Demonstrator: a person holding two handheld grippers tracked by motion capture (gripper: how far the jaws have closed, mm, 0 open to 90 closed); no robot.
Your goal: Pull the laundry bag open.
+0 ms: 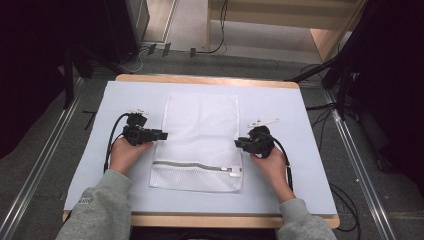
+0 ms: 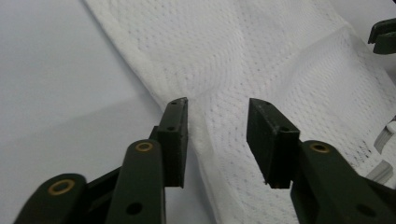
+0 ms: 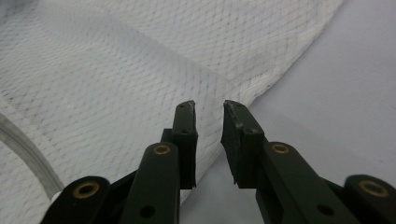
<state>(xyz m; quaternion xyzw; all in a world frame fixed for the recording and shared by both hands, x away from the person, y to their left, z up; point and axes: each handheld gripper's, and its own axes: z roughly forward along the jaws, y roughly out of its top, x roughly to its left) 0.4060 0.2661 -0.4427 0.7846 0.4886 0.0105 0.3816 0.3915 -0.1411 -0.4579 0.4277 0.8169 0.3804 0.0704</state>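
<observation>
A white mesh laundry bag [image 1: 200, 135] lies flat on the pale mat, its grey zipper [image 1: 192, 166] running across the near end. My left gripper [image 1: 163, 135] sits at the bag's left edge. In the left gripper view its jaws [image 2: 217, 105] stand well apart, with the bag's [image 2: 261, 51] hem on the mat between them and the pads off the cloth. My right gripper [image 1: 238, 143] is at the bag's right edge. Its jaws [image 3: 208, 106] are a narrow gap apart over the mesh [image 3: 116, 65] edge, gripping nothing.
The pale mat [image 1: 280, 105] covers a wooden table with bare strips left and right of the bag. Cables trail from both grippers toward the near edge. Dark stands, rails and floor cables [image 1: 345, 200] surround the table. The other gripper's tip [image 2: 385, 35] shows far right in the left gripper view.
</observation>
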